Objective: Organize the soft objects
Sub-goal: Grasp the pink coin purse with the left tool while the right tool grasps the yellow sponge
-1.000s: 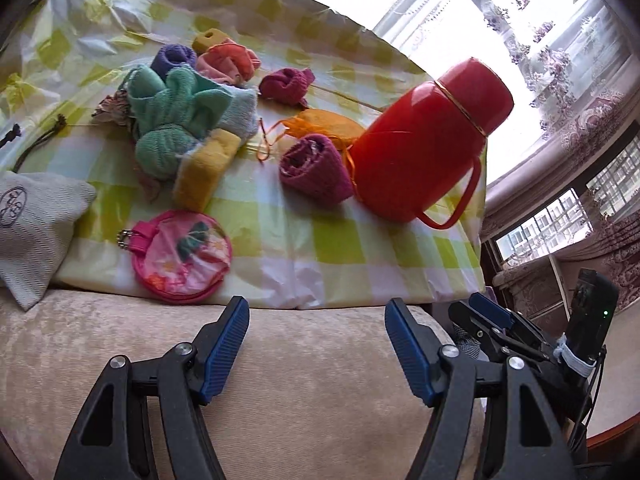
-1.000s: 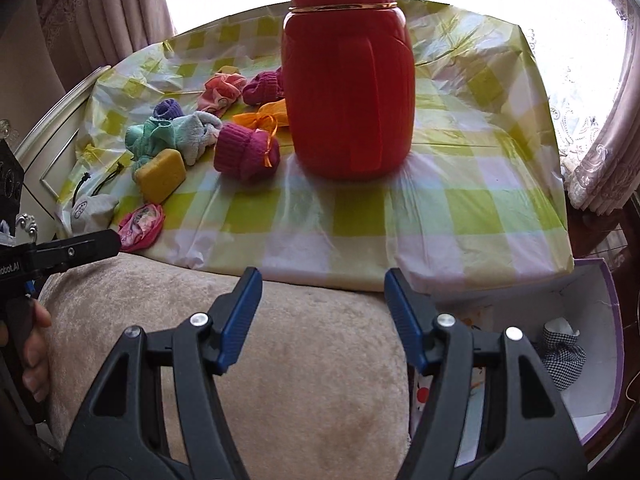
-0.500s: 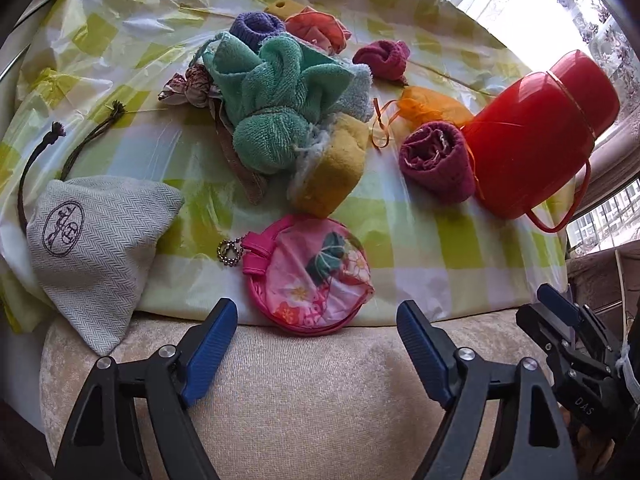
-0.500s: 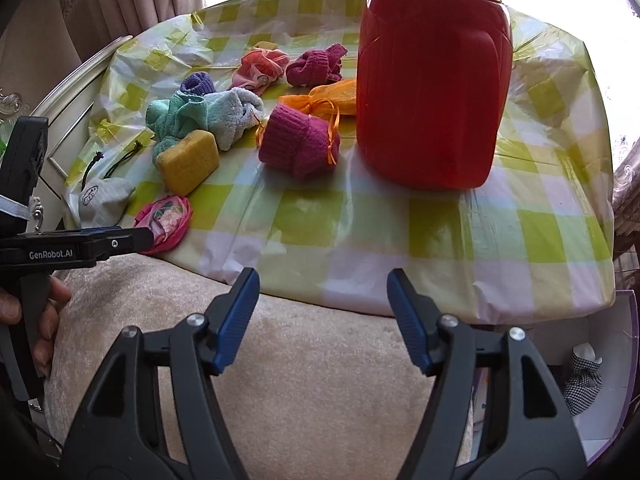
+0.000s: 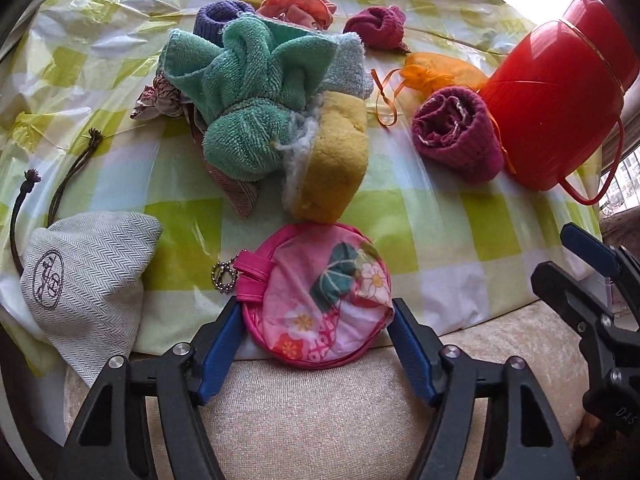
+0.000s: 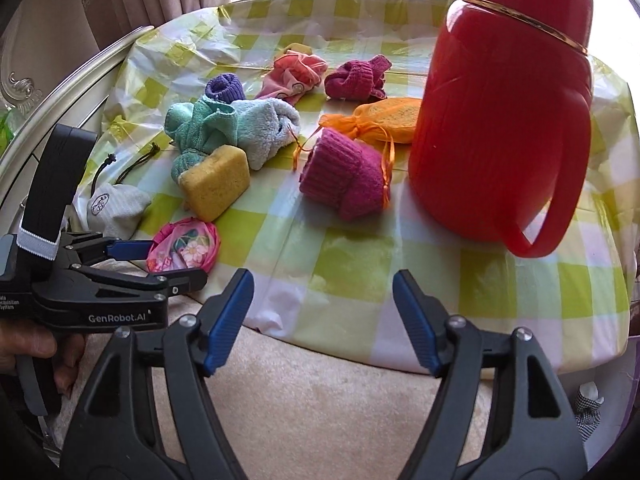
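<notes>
A: The table wears a plastic cloth (image 5: 472,236) in green and white squares, by a bright window; a beige cushioned edge (image 5: 320,408) lies in front; where is the thing for this step?

B: The round pink pouch (image 5: 320,300) lies at the near edge of the cloth, partly over the beige cushion, touching the yellow sponge (image 5: 332,168) behind it; the left gripper (image 5: 312,320) stands around it, one blue pad at each side; the jaws are closing, but I cannot say the pads press already.

A: And the other one?

B: The right gripper (image 6: 324,300) hangs over the bare cloth in front of the red jug (image 6: 500,120); its jaws are opening and nothing is between them.

A: How to do it well?

B: I think the pouch is thin and slippery; better to close at its widest part, low near the cloth, and avoid the ball chain (image 5: 224,276); then lift straight, so the sponge and the green towel (image 5: 248,92) are not dragged; the grey drawstring bag (image 5: 80,276) is beside but apart, no danger there.
</notes>
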A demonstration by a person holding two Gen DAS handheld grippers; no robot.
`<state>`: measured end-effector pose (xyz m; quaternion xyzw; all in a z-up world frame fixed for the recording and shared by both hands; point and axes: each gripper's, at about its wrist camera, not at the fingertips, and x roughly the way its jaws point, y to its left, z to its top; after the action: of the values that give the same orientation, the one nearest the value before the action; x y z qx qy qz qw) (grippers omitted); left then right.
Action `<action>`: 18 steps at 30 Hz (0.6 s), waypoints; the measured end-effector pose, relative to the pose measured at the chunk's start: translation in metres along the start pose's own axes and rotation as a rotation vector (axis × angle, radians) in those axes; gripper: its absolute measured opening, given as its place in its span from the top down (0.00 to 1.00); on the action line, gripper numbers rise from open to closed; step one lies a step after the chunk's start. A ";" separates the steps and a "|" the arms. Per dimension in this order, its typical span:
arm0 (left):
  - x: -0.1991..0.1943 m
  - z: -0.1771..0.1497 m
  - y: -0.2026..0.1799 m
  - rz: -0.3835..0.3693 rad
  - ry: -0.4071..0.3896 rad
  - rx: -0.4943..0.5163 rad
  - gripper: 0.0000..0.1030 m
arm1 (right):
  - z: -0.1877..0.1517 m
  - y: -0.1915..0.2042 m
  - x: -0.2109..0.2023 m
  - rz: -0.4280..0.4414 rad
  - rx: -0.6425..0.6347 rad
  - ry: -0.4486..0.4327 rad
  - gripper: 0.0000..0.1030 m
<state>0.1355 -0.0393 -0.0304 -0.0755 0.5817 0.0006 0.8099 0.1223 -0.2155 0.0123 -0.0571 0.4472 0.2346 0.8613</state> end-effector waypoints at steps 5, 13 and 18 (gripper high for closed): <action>-0.002 0.000 0.000 -0.028 -0.013 -0.012 0.31 | 0.018 0.015 0.013 0.039 -0.034 -0.008 0.26; -0.019 -0.015 0.018 -0.076 -0.029 -0.045 0.31 | 0.045 0.035 0.037 0.150 -0.024 0.006 0.24; -0.027 -0.021 0.028 -0.087 -0.045 -0.076 0.32 | 0.055 0.048 0.056 0.203 -0.006 0.038 0.24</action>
<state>0.1046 -0.0121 -0.0151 -0.1315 0.5591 -0.0108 0.8185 0.1685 -0.1359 0.0056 -0.0183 0.4662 0.3208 0.8243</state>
